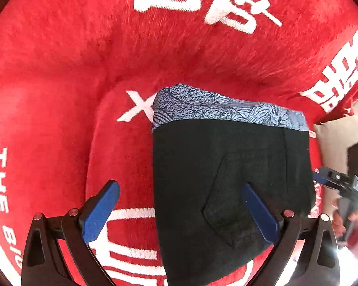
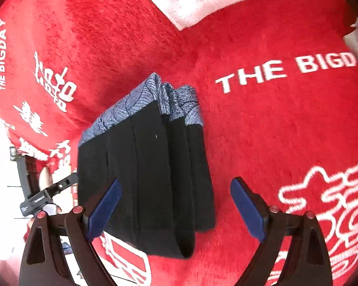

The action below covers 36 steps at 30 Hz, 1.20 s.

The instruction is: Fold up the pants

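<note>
The black pants (image 1: 217, 178) lie folded into a compact stack on the red blanket (image 1: 83, 54), with a blue patterned waistband (image 1: 217, 107) at the far end. In the right wrist view the stack (image 2: 150, 178) shows several folded layers and the waistband (image 2: 143, 100). My left gripper (image 1: 181, 214) is open above the stack's near left edge, holding nothing. My right gripper (image 2: 176, 212) is open above the stack's near end, holding nothing. The right gripper also shows at the right edge of the left wrist view (image 1: 341, 183), and the left one shows at the left of the right wrist view (image 2: 47, 195).
The red plush blanket (image 2: 262, 124) with white lettering covers the whole surface and has soft ridges. A pale floor or surface (image 1: 341, 131) shows past its right edge in the left wrist view.
</note>
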Motion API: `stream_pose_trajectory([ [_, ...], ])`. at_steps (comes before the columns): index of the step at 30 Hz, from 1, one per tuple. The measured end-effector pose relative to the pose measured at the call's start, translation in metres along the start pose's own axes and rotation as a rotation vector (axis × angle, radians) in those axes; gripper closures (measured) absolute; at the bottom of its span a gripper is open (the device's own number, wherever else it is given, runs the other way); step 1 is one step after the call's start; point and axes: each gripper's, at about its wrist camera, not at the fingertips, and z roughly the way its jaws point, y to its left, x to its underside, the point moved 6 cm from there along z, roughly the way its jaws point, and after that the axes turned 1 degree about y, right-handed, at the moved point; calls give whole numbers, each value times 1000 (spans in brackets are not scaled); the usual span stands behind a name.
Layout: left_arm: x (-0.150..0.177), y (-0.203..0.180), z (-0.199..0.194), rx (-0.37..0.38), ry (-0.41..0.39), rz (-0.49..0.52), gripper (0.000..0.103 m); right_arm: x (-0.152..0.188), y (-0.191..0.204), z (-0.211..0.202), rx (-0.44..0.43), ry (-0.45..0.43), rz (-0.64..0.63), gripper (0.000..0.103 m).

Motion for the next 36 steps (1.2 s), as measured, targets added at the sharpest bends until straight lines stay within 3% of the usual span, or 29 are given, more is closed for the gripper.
stream_pose_trajectory([
  [9, -12, 12, 25, 259, 121, -20, 0, -15, -3, 40, -174, 141, -10, 9],
  [15, -6, 5, 50, 267, 193, 8, 0, -15, 0, 52, -260, 182, -44, 9],
  [20, -1, -4, 49, 246, 170, 19, 0, -20, 11, 64, -270, 200, -56, 10],
  [21, 0, -5, 48, 238, 169, 18, 0, -20, 12, 65, -256, 203, -50, 12],
  [22, 1, -7, 46, 229, 163, 21, 5, -20, 11, 65, -225, 205, -37, 21],
  [23, 2, -11, 46, 235, 155, 26, 18, -21, 9, 66, -200, 204, -26, 30],
  [26, 2, -21, 36, 238, 130, 45, 29, -18, 8, 59, -206, 189, 3, 50],
  [29, 4, -24, 25, 221, 108, 48, 38, -16, 11, 50, -200, 163, 15, 62],
  [36, 12, -30, -3, 234, 79, 14, 40, -6, 16, 30, -245, 166, 53, 64],
])
